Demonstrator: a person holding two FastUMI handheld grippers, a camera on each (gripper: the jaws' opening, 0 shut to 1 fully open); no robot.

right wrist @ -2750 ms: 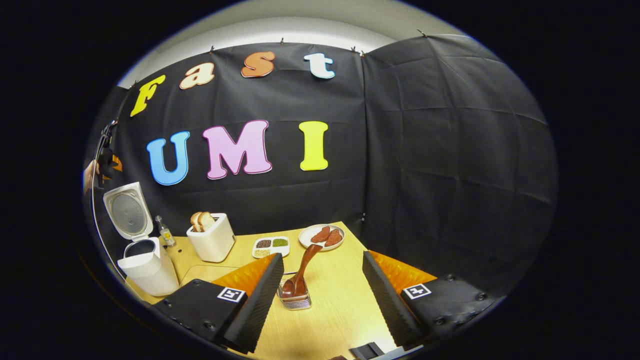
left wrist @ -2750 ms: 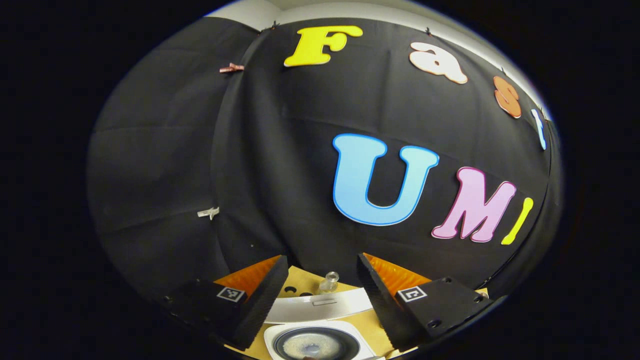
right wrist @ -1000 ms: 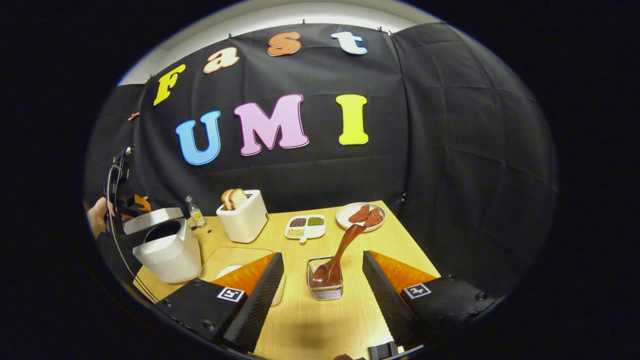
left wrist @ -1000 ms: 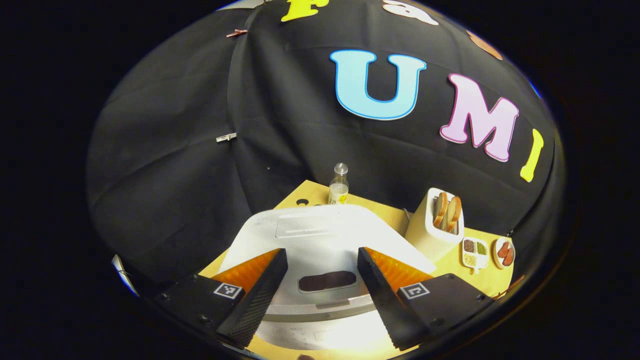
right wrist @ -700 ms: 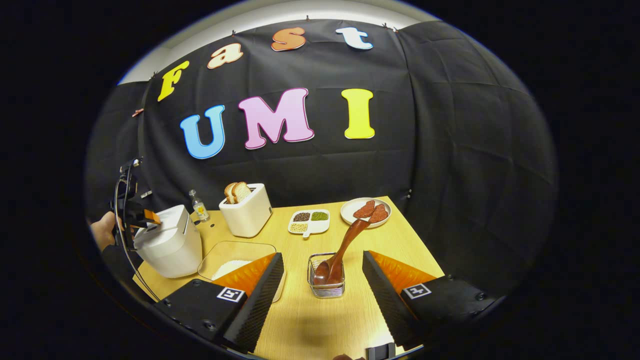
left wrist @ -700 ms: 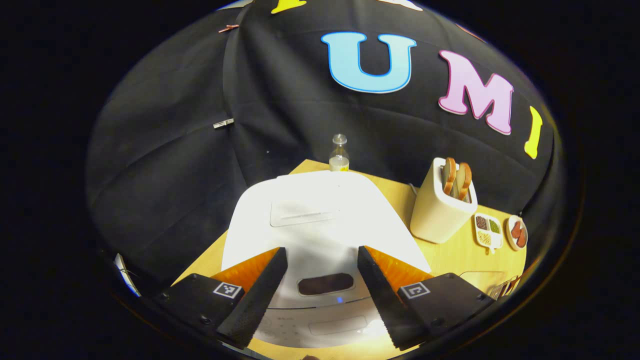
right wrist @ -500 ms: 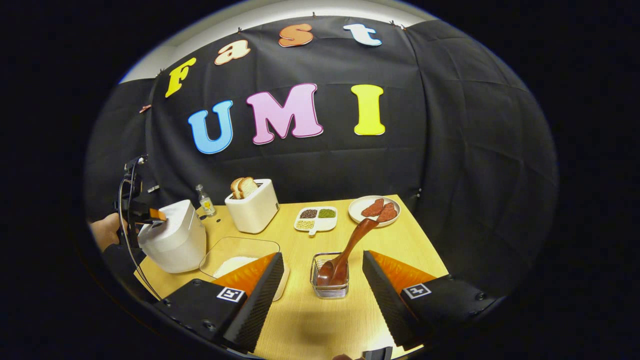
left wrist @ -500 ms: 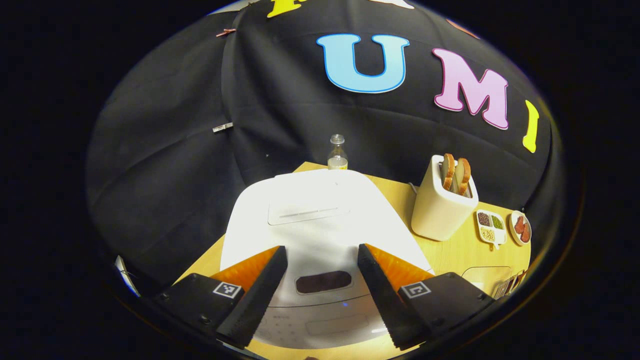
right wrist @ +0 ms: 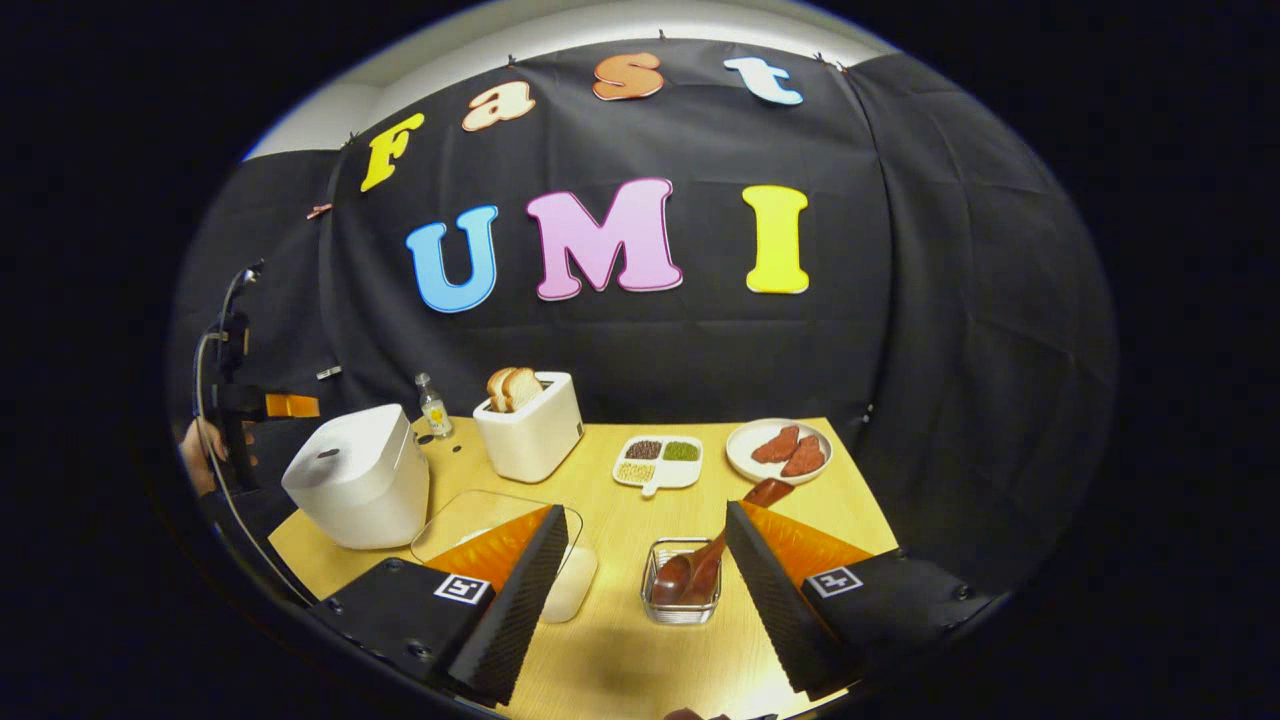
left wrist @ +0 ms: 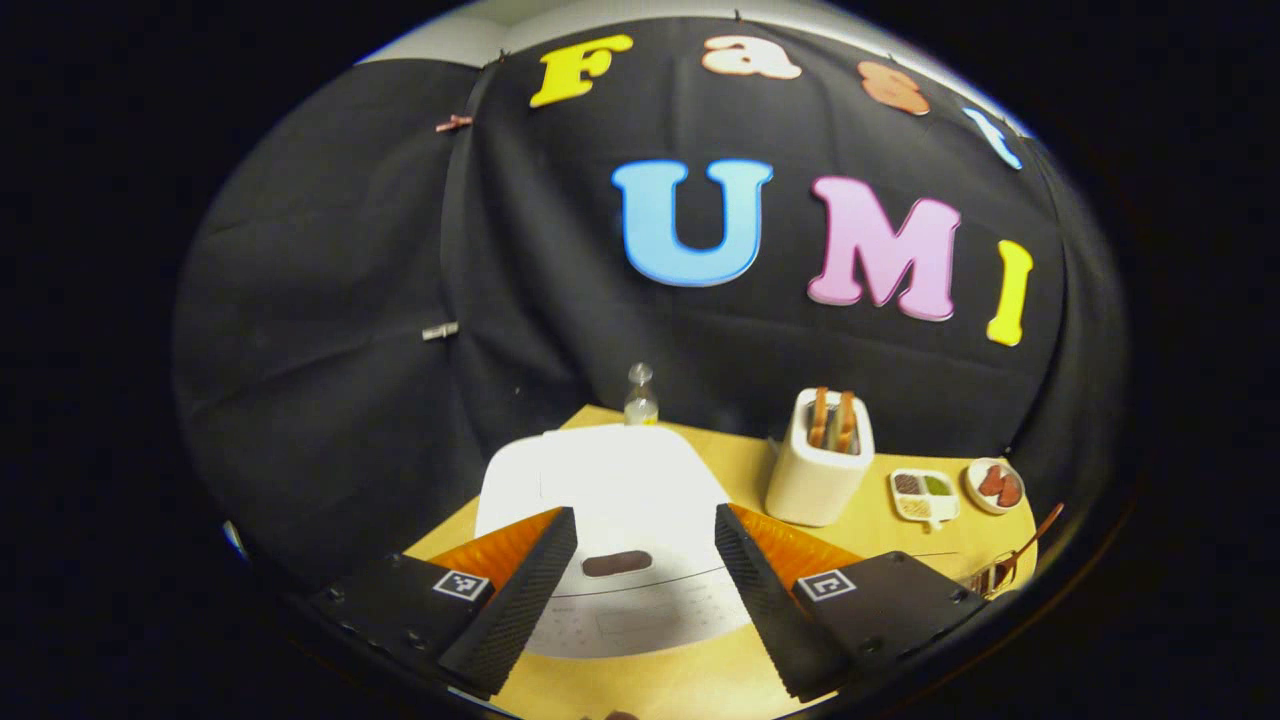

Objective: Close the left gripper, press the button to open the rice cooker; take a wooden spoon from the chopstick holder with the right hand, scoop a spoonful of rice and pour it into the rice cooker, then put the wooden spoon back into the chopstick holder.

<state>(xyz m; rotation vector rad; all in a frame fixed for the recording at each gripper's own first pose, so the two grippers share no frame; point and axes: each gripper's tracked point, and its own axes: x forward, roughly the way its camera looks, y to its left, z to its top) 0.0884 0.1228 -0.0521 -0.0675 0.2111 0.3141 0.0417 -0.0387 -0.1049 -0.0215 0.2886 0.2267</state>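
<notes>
Toaster (right wrist: 530,425) between rice cooker (right wrist: 358,477) and seed dish (right wrist: 660,461).

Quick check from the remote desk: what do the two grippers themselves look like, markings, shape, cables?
Each gripper, left gripper and right gripper, has two wedge-shaped fingers with ribbed inner faces, on black blocks with screw holes and a square black-and-white tag each. In the right gripper view, thin cables loop over the left gripper, held by a hand.

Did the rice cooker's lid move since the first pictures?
Yes. The lid stood up, open, beside the bottle; now it lies flat and shut on the rice cooker, below the bottle's top.
</notes>
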